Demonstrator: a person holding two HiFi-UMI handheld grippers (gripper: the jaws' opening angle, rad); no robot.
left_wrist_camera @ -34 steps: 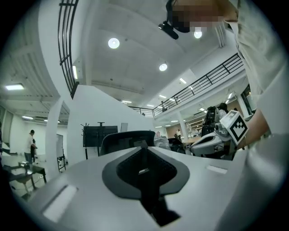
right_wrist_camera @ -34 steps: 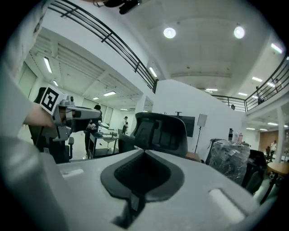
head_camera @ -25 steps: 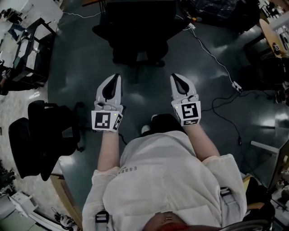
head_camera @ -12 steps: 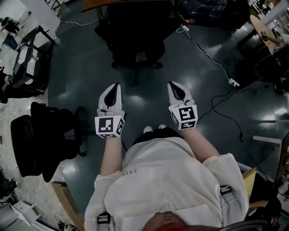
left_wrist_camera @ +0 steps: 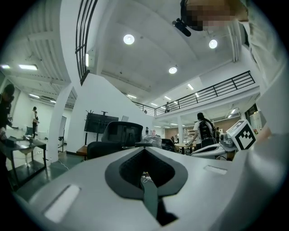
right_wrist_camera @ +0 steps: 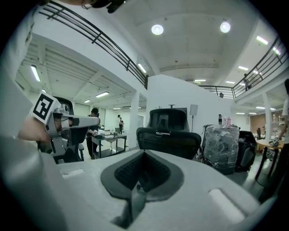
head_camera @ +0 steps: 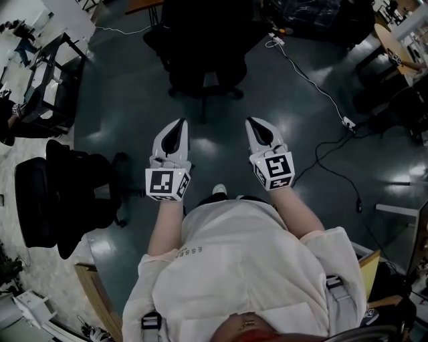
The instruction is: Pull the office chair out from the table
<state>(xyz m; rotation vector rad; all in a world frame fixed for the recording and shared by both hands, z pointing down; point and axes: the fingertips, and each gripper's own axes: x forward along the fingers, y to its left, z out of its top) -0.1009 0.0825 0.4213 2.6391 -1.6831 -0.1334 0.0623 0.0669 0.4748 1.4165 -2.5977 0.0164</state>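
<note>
The black office chair (head_camera: 204, 47) stands at the top of the head view, its back toward me, by the orange table edge (head_camera: 142, 5). My left gripper (head_camera: 181, 123) and right gripper (head_camera: 251, 121) are held side by side over the dark floor, short of the chair and not touching it. Both are shut with nothing between the jaws. The chair's backrest (left_wrist_camera: 120, 135) shows ahead in the left gripper view, and again (right_wrist_camera: 169, 131) in the right gripper view. Each gripper sees the other: the right gripper (left_wrist_camera: 228, 145) and the left gripper (right_wrist_camera: 67, 121).
A second black chair (head_camera: 60, 200) stands at the left. A white cable (head_camera: 311, 80) with a power strip (head_camera: 348, 123) runs across the floor on the right. A metal cart (head_camera: 47, 80) is far left, and a plastic-wrapped bundle (right_wrist_camera: 221, 146) sits beside the chair.
The left gripper has shifted right and a little nearer to me; the right gripper has edged left. Both stay shut and empty. The chair has not moved.
</note>
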